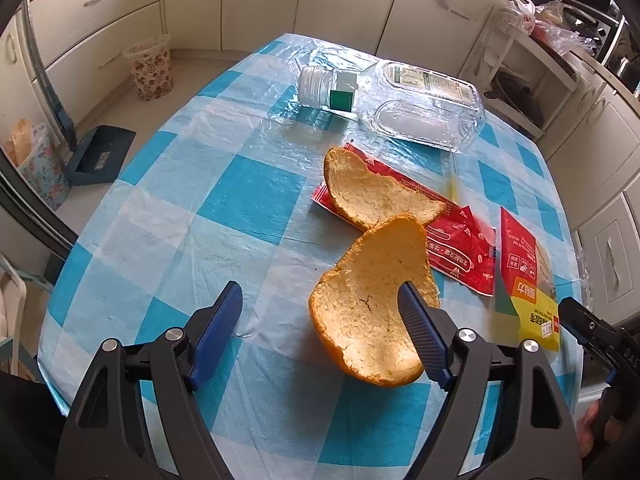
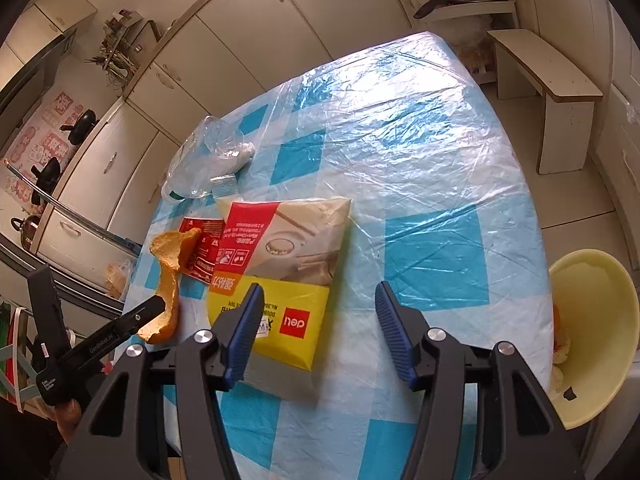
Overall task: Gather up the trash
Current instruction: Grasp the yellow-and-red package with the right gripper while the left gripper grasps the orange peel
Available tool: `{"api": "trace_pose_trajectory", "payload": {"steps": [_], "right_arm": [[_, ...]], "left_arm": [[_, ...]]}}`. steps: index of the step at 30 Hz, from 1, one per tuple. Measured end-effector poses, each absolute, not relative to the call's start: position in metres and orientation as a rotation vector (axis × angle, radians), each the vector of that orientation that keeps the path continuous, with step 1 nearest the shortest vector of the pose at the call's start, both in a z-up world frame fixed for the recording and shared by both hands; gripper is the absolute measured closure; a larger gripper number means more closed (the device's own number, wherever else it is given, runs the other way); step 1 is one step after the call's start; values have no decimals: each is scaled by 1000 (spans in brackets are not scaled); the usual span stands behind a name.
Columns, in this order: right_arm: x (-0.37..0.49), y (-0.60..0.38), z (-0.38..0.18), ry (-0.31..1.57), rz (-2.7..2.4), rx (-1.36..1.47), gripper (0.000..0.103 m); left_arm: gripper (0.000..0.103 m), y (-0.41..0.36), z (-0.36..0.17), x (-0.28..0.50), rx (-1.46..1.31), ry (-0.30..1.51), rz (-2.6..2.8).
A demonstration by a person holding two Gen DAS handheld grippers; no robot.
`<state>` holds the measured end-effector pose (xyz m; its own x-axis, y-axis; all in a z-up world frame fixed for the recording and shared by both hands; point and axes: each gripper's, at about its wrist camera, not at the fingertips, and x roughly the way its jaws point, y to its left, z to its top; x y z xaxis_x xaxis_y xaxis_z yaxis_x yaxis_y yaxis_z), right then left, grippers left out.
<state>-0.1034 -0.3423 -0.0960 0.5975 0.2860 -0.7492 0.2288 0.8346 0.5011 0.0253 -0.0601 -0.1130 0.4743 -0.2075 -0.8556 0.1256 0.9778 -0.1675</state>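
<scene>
Two orange peel pieces lie inner side up on the blue-checked tablecloth, the near peel and the far peel. My left gripper is open; its right finger hangs over the near peel, pads not pressing. A red sachet lies under the peels. A yellow-and-red packet lies flat beside them. My right gripper is open above the packet's near edge, its left finger over the packet. A clear plastic bottle lies on its side at the back.
A pale yellow bin with scraps inside stands off the table's right edge. A floral wastebasket and a dustpan are on the floor at left. A white bench stands beyond the table. Cabinets surround the table.
</scene>
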Motion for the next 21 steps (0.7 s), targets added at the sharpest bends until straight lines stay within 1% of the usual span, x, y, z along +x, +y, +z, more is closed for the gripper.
{"api": "trace_pose_trajectory", "payload": {"steps": [3,6,7,8,9,10,11,12,13,15,17,19,21], "right_arm": [[-100,-339,-96,943,35,582,47],[-95,-330,-94,950,29,518,47],[-94,-327,-94,955,29,491,49],[-92,-322,-94,962,32,465,53],[-90,-317,-94,974,40,440,67],[-88,-313,-95,987,53,425,81],[-86,-310,-97,997,66,421,87],[-86,-308,-98,1005,79,419,91],[-86,-306,-98,1004,83,415,93],[-88,-304,-96,1001,90,407,95],[-90,-305,-92,990,93,406,96],[-93,-305,-88,982,94,406,96],[-95,-305,-86,979,91,406,96]], "left_arm": [[31,-65,-113,26,-74,1052,-216],[38,-73,-113,26,-54,1045,-223],[41,-75,-114,26,-44,1043,-225],[44,-78,-113,25,-35,1041,-227],[45,-81,-113,24,-24,1038,-229],[49,-82,-113,23,-18,1037,-234],[54,-84,-113,22,-10,1035,-239],[56,-86,-112,20,-5,1035,-247],[61,-86,-112,21,-1,1035,-252],[68,-87,-111,19,6,1032,-256],[78,-85,-111,18,3,1032,-259],[82,-82,-110,17,-5,1030,-261],[85,-81,-109,16,-8,1028,-263]]}}
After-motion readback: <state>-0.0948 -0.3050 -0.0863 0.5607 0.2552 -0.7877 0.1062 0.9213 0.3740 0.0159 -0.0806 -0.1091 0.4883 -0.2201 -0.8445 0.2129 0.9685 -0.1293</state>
